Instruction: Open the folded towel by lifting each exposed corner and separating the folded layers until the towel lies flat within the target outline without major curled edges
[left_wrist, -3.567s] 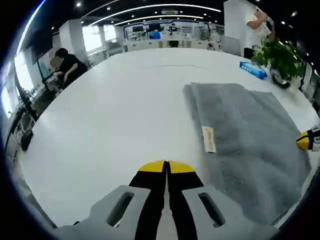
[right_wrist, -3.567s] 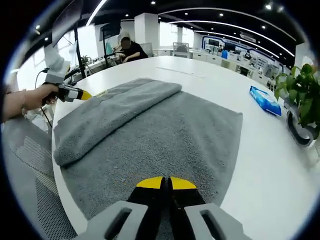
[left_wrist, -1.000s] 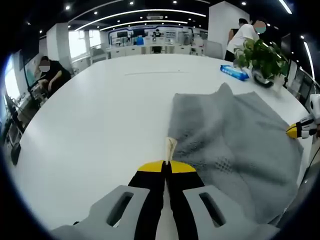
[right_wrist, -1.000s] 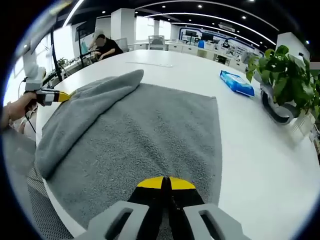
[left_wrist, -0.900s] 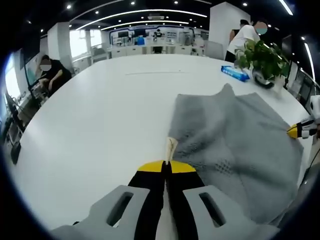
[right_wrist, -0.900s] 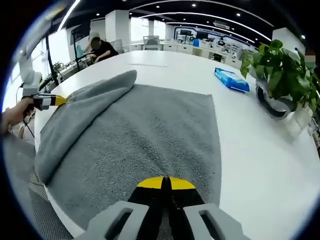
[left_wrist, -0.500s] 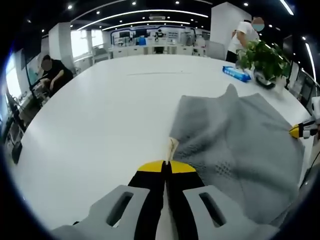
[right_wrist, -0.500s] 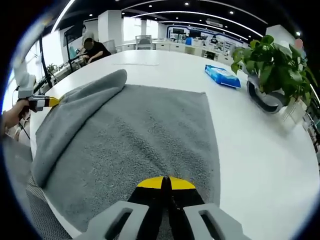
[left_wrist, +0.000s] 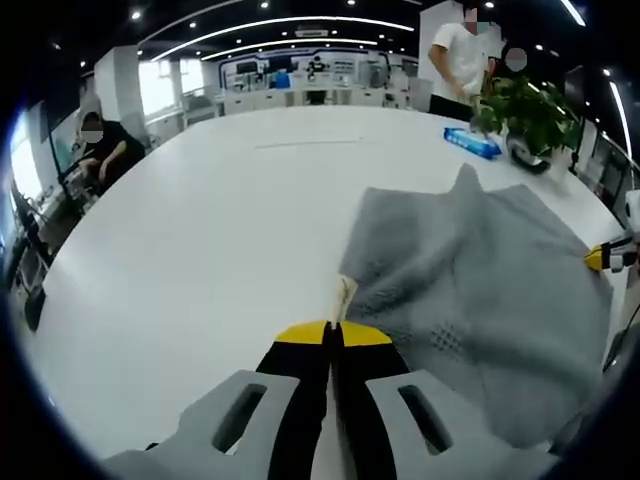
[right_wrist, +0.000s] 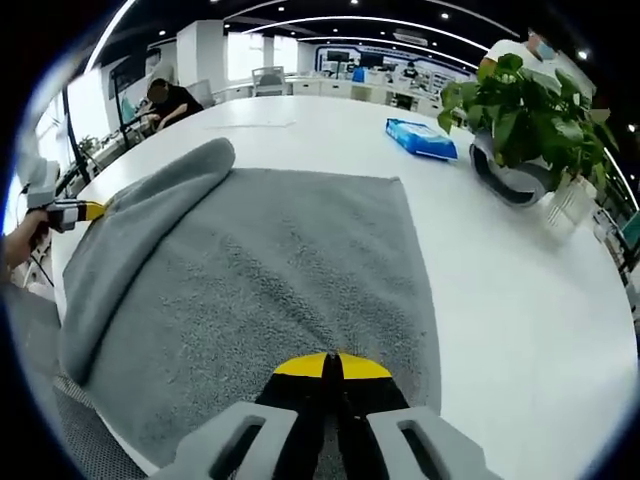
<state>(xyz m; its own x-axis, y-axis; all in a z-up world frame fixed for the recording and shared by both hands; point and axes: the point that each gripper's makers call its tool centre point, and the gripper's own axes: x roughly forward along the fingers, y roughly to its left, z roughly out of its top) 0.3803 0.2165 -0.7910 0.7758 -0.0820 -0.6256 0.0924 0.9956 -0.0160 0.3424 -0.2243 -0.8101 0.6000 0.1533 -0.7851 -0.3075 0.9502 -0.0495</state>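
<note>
Bright office, desks (left_wrist: 300, 98) beyond, curved ceiling lights (left_wrist: 290, 20).

**Bright, even overhead light; soft at the edges**

You're working under ceiling strip lights (left_wrist: 290, 20) and spot lamps, with daylight from far windows (left_wrist: 160, 85). The white table (left_wrist: 200, 230) glares mildly and shadows stay faint. Fisheye bending curves everything near the edges, and distant desks blur.

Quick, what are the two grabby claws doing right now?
Left gripper: closed, pinching the grey terry towel by its label edge.
Right gripper: closed on the towel's near edge.
</note>
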